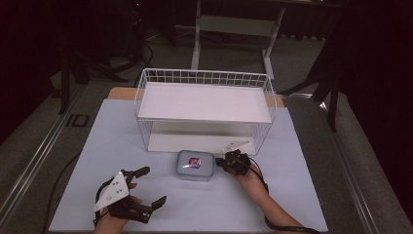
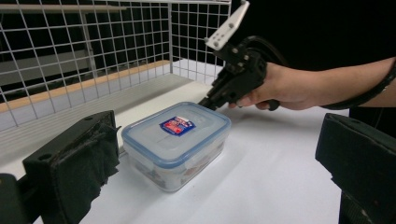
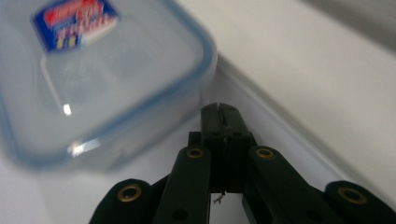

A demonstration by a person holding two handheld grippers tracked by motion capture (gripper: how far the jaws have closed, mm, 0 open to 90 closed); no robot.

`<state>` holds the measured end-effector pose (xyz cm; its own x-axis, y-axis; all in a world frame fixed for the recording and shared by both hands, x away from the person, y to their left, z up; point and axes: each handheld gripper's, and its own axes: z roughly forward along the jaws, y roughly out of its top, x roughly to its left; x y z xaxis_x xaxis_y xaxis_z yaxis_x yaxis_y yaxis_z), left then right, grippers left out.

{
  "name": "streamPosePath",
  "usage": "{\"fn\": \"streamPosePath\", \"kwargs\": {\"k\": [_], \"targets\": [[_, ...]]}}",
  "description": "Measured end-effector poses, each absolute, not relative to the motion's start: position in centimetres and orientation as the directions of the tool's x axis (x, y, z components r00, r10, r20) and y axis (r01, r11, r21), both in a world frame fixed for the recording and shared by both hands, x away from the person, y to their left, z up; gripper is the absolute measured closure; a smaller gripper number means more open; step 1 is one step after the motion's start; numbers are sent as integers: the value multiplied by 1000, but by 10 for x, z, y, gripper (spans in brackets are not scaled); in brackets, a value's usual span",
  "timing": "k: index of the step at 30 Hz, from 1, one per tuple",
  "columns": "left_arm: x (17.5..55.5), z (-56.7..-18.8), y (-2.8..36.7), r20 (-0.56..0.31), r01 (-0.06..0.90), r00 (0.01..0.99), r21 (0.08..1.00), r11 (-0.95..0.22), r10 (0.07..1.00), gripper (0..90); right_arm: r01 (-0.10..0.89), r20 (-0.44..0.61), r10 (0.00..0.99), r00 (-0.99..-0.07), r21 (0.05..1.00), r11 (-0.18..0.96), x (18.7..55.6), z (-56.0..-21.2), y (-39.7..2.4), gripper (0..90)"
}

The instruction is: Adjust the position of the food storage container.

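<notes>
Here the right claw (image 1: 220, 161) has its jaws pressed together with nothing between them, tips at the right edge of the box (image 1: 195, 165), whether touching I cannot tell; the left claw (image 1: 148, 185) stands wide and empty, the box ahead of it; a wire rack (image 1: 204, 78) stands just beyond the box.

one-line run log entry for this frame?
right gripper: shut, tip at food container | left gripper: open, empty, short of container | wire rack: behind
</notes>
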<state>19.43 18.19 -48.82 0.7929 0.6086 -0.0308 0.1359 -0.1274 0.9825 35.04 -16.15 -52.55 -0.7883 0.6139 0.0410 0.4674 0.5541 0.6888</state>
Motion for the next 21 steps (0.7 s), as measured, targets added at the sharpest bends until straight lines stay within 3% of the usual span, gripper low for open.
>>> {"fn": "streamPosePath", "kwargs": {"k": [7, 21], "targets": [[195, -489, 181, -37, 142, 792, 982, -125, 609, 4, 469, 74, 588, -806, 686, 557, 331, -529, -169, 900], [195, -489, 182, -45, 149, 791, 982, -120, 610, 4, 464, 76, 582, -810, 690, 556, 343, -526, -148, 900]]}}
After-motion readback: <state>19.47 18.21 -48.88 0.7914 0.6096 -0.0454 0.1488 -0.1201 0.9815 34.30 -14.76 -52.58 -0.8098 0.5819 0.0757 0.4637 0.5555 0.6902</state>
